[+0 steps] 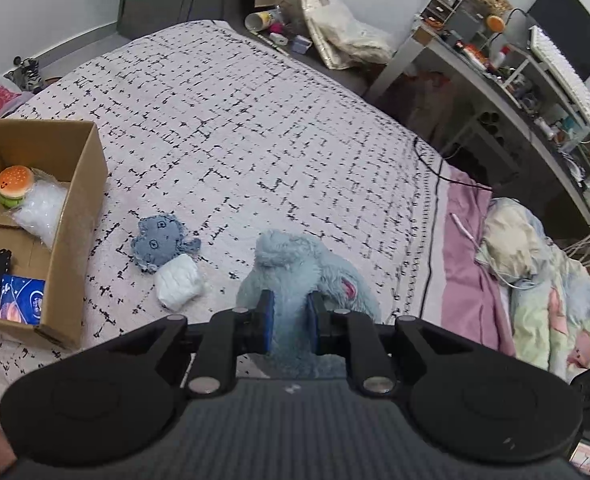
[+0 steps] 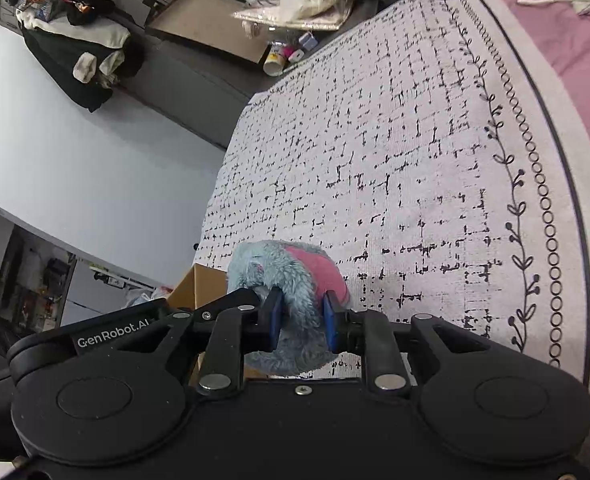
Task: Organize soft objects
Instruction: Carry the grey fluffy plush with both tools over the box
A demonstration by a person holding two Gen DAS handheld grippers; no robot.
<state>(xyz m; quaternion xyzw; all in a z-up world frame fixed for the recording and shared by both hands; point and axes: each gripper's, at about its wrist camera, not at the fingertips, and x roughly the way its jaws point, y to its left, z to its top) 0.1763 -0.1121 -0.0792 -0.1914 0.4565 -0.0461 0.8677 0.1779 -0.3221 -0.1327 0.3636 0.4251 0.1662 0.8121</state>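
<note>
Plush fur fills both grips: the left gripper (image 1: 291, 322) has its jaws pinched tight on the pale blue body of a fluffy blue plush toy (image 1: 295, 268), and the right gripper (image 2: 303, 324) has its jaws clamped just as tight on another part of the same toy (image 2: 291, 280), where a pink patch shows among the fur. The toy hangs between the two tools above the bed (image 1: 255, 128), over its near edge, clear of the black-and-white patterned cover as far as the views let one judge. At the left of the left wrist view stands the open cardboard box (image 1: 79, 184), already holding a burger-shaped squishy (image 1: 14, 186), a clear plastic bag (image 1: 41, 210), a blue packet (image 1: 21, 300) and a black-and-white item at its near left side. On the cover between box and toy lie a small denim plush (image 1: 157, 242) and, touching it on the near side, a rolled white cloth (image 1: 178, 282). The step in hand looks like carrying the plush toy to the box. The next move calls for swinging both hands leftward together so the toy is not stretched, bringing it over the open top, lowering it into the free space by the far wall, and releasing both grips at once. The denim plush and white cloth seemingly remain for later.
</note>
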